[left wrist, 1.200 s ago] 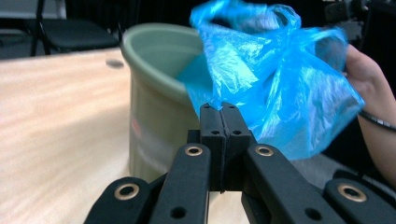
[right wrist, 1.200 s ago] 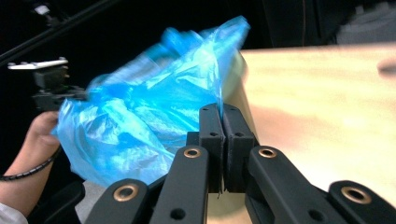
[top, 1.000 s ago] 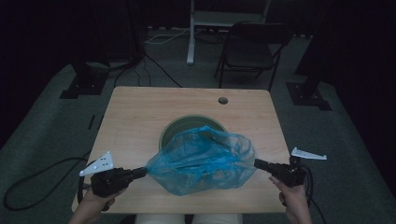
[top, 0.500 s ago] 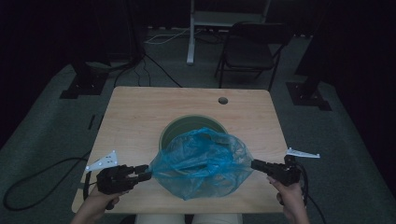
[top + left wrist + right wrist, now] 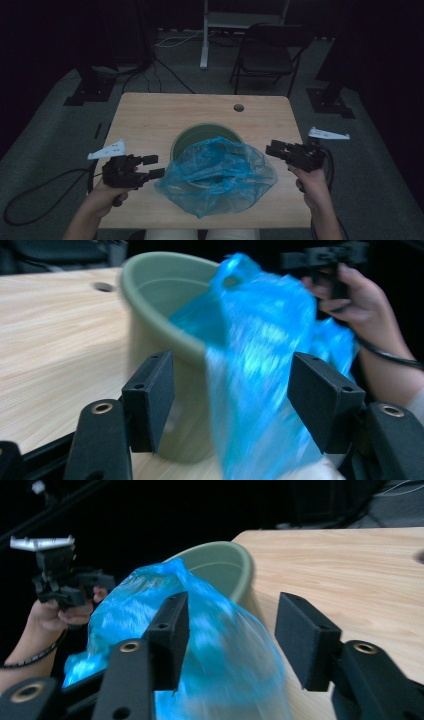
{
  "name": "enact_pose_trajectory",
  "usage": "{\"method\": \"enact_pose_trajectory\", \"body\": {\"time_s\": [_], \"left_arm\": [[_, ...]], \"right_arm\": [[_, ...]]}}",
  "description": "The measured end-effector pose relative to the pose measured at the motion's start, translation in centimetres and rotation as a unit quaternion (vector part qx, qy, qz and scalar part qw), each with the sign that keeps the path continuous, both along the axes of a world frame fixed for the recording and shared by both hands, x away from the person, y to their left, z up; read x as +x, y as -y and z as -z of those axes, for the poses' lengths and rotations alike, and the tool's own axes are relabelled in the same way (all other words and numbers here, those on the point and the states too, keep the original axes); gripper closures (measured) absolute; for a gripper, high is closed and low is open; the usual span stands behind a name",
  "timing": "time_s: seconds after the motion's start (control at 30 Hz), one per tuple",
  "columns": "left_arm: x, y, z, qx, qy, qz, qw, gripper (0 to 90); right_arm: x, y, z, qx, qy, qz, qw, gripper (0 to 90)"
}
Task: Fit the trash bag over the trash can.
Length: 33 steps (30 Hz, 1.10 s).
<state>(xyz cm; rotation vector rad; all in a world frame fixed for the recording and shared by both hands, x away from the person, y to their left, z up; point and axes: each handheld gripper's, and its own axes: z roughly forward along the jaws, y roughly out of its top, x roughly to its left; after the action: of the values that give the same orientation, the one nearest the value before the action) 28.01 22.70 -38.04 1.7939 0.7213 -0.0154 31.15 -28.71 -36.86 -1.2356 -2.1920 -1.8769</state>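
Note:
A pale green bin [image 5: 202, 134] stands at the middle of the wooden table [image 5: 150, 115]. A crumpled blue plastic bag [image 5: 217, 172] lies slack over the bin's near rim and spills toward me. My left gripper [image 5: 154, 166] hovers at the bag's left edge, and its jaws have just been opening. In the left gripper view [image 5: 232, 400] the bag [image 5: 260, 365] hangs loose in the gap, clear of both pads. My right gripper [image 5: 272, 148] is raised off the bag's right side, its jaws also just opened. In the right gripper view [image 5: 232, 640] the bag [image 5: 215, 640] sags beyond the spread pads.
A cable hole [image 5: 238, 107] sits near the table's far edge. Beyond the table stand a folding chair [image 5: 270, 55] and a white post [image 5: 204, 35]. Black stand bases and cables lie on the dark carpet at both sides.
Both grippers, shut on the stretched bag's ends a second ago, have opened and lifted away. The bag has gone slack and settled over the bin.

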Motion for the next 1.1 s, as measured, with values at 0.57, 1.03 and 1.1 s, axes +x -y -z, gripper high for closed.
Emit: {"method": "enact_pose_trajectory", "body": {"time_s": [0.57, 1.03, 1.1], "left_arm": [[2.0, 4.2, -1.0, 0.056, 0.021, 0.015, 0.9981, 54.6], [3.0, 4.3, -2.0, 0.056, 0.03, 0.007, 0.998, 65.2], [3.4, 4.4, -2.2, 0.049, 0.025, 0.012, 0.9984, 52.4]], "right_arm": [[3.2, -6.8, -0.9, -0.095, 0.007, -0.05, 0.9942, 90.0], [4.4, -7.5, -4.8, -0.04, 0.054, -0.033, 0.9972, 90.0], [4.5, -7.5, -5.5, -0.034, 0.06, -0.032, 0.9971, 90.0]]}}
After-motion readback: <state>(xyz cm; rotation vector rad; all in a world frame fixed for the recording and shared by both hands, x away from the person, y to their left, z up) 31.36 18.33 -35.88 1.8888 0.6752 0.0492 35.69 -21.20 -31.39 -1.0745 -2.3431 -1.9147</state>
